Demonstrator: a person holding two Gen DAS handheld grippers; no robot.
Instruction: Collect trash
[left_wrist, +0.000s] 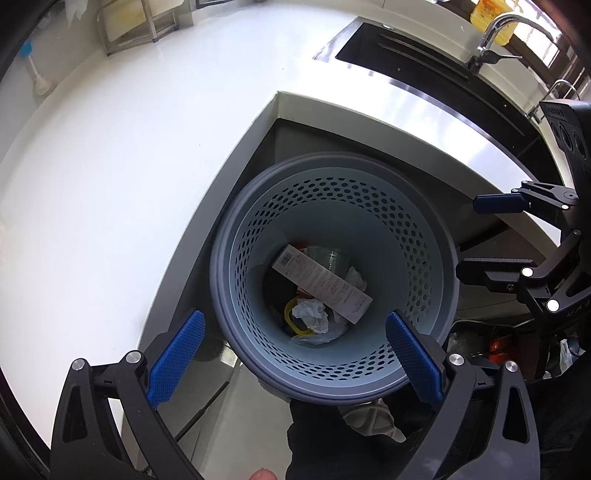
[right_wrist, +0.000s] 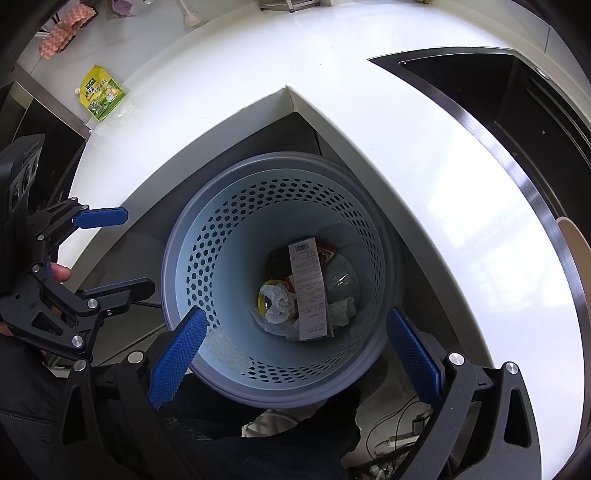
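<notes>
both hand-held grippers, left gripper (left_wrist: 293, 354) and right gripper (right_wrist: 295, 354), hang spread wide and empty above the perforated pale-blue plastic bin (left_wrist: 424, 236), where a long white printed carton (left_wrist: 321, 282) lies on crumpled white tissue (left_wrist: 312, 312).

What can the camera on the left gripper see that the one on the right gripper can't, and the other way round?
Only the left wrist view shows the faucet and a yellow bottle behind the sink. Only the right wrist view shows a green-yellow pouch and a pink cloth on the counter. Both show the perforated blue bin holding a barcoded carton and crumpled tissue, with both grippers open and empty.
</notes>
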